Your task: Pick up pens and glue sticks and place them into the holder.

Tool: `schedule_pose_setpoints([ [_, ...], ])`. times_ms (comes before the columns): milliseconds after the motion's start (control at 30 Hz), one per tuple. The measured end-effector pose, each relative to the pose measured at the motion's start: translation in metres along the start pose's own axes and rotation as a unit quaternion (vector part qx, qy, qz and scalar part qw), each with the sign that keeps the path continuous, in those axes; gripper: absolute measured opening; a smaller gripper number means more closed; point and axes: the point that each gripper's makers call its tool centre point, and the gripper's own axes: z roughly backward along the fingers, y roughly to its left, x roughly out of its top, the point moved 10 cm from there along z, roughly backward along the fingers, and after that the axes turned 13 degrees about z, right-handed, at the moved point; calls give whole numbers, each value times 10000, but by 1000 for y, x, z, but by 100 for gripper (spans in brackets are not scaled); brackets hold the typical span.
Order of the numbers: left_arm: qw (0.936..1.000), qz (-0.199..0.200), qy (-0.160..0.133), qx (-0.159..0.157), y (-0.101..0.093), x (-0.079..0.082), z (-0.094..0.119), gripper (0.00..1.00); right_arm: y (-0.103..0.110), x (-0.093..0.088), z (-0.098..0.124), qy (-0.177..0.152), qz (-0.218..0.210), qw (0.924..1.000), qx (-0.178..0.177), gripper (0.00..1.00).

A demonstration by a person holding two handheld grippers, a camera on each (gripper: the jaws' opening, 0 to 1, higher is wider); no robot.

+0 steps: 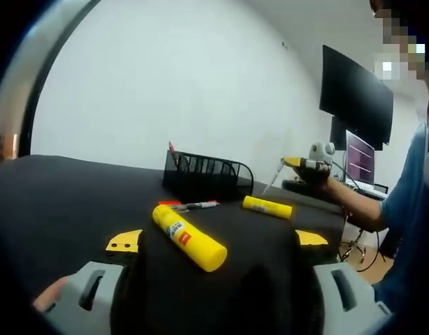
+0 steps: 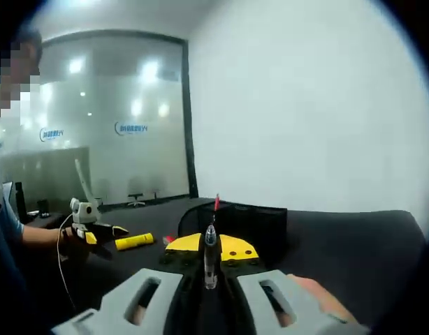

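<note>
I count two yellow glue sticks, one near [image 1: 189, 236] and one farther right [image 1: 267, 207], two pens [image 1: 193, 205] between them, and one black mesh holder [image 1: 207, 176] on my surface [image 1: 54, 202].

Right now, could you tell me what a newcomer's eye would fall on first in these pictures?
Probably the big yellow glue stick lying on the black table, just ahead of the left gripper and its open jaws. Next, the pen clamped upright in the right gripper, in front of the black mesh holder.

Two blue logos on the glass wall [image 2: 96, 132], far left of the right gripper, are too blurred to read; the glue stick [image 1: 189, 236] label is likewise illegible.
</note>
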Motion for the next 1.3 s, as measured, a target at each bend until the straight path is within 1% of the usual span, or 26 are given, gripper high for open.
schedule_pose_setpoints([
  [233,10000,4,-41,-38,0,1,1,81,4,22,-15,-157,139,9998,-41,5],
  [333,10000,-59,-4,0,0,0,-1,81,7,30,-23,-209,187,9996,-70,5],
  [433,10000,-94,23,-4,0,-1,-1,81,3,39,-30,-272,238,9993,-62,5],
  [533,10000,-57,-12,-41,0,0,0,81,0,49,-40,-374,248,9990,-46,5],
  [600,10000,-53,-27,-47,0,0,0,81,-4,56,-49,-444,254,9987,-41,5],
  [767,9999,-69,-49,-56,-1,0,0,81,-6,73,-73,-593,271,9979,27,5],
  [933,9999,-63,-80,-73,-1,0,0,81,-11,84,-97,-618,355,9974,73,5],
  [1000,9999,-71,-75,-82,-2,0,1,81,-9,90,-106,-652,382,9971,86,5],
  [1033,9999,-73,-73,-87,-2,0,1,81,-5,92,-110,-658,409,9969,94,5],
  [1133,9999,-65,-90,-91,-1,1,1,81,-6,100,-127,-662,473,9966,113,5],
  [1233,9999,-57,-117,-99,0,1,2,81,-13,103,-143,-648,477,9967,111,5],
  [1300,9999,-62,-113,-103,-1,1,2,81,-11,102,-152,-618,480,9969,119,5],
])
